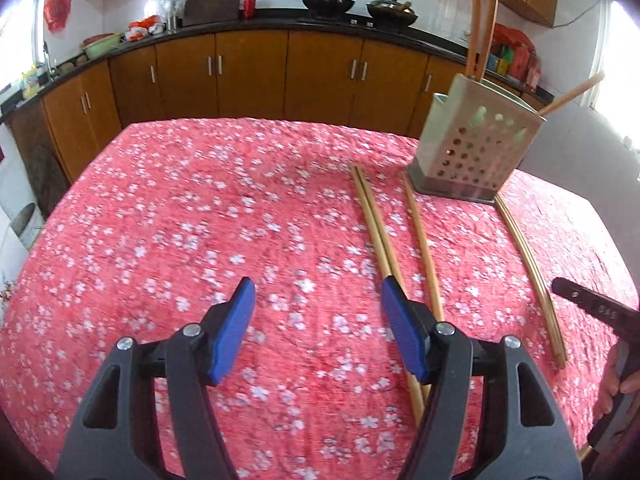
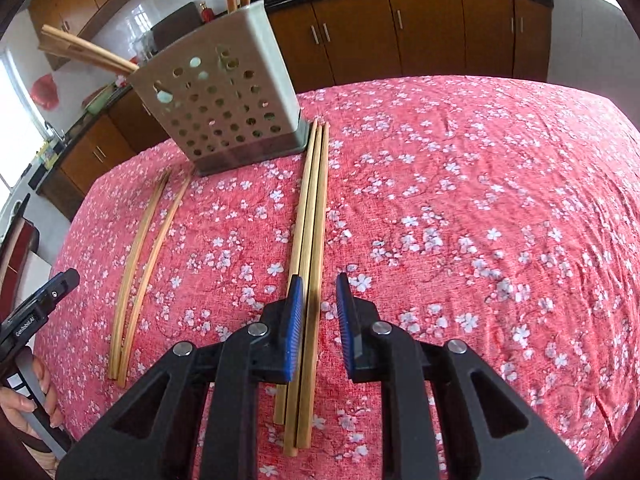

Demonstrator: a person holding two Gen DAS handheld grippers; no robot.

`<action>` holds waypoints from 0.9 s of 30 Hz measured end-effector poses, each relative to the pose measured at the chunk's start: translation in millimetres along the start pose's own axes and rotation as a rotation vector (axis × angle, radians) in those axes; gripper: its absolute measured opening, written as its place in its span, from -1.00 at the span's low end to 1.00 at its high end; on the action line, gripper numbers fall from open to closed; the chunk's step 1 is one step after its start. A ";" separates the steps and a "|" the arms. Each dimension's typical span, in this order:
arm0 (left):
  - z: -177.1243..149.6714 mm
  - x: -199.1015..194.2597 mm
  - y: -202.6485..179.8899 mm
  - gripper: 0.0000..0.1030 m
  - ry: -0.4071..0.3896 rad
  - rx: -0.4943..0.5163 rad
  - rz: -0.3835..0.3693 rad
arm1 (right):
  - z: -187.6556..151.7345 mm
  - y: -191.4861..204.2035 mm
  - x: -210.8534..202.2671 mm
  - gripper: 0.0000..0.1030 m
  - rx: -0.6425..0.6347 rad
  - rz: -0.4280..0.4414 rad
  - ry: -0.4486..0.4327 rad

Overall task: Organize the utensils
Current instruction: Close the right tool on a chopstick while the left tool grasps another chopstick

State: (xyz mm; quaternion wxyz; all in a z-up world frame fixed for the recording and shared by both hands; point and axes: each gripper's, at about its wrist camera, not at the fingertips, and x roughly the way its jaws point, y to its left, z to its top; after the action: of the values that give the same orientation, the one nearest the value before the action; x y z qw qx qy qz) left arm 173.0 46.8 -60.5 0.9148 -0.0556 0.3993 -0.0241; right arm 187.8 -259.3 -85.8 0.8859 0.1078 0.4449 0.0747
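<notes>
Chopsticks [image 2: 306, 264] are straddled by half-open, empty right gripper [image 2: 318, 312] | left gripper [image 1: 316, 320] wide, empty | closing is needed, then holder [image 2: 224, 92]

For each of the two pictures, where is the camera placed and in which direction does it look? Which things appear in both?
Left wrist: on the left gripper, looking forward along its open blue fingers over the red tablecloth toward the kitchen cabinets; the right gripper shows at the right edge.
Right wrist: on the right gripper, looking along a chopstick bundle toward the holder; its fingers straddle the bundle, apart from it; the person's left hand shows at the left edge.
Shared: the perforated holder, loose chopsticks, tablecloth, cabinets.
</notes>
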 end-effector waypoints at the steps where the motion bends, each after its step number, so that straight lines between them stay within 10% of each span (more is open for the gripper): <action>1: 1.9 -0.1 -2.4 0.25 0.002 0.001 -0.004 | 0.4 3.2 4.0 -0.70 -0.006 -0.006 0.009; 6: -0.4 7.6 -13.8 0.23 0.027 0.015 -0.046 | -2.4 -2.9 10.0 -0.84 -0.013 -0.055 0.009; 19: -9.5 29.0 -41.2 -0.54 0.106 0.081 -0.071 | 0.1 -24.8 4.7 -0.85 0.005 -0.115 -0.025; 27: -9.7 36.2 -42.1 -0.57 0.126 0.069 -0.079 | -1.0 -21.1 4.9 -0.85 -0.017 -0.128 -0.028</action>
State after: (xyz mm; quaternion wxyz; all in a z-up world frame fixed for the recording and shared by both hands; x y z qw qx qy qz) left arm 190.5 1.0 -88.4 0.8877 -0.0382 0.4523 -0.0774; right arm 190.7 -278.5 -95.5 0.8960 0.0725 0.4376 0.0201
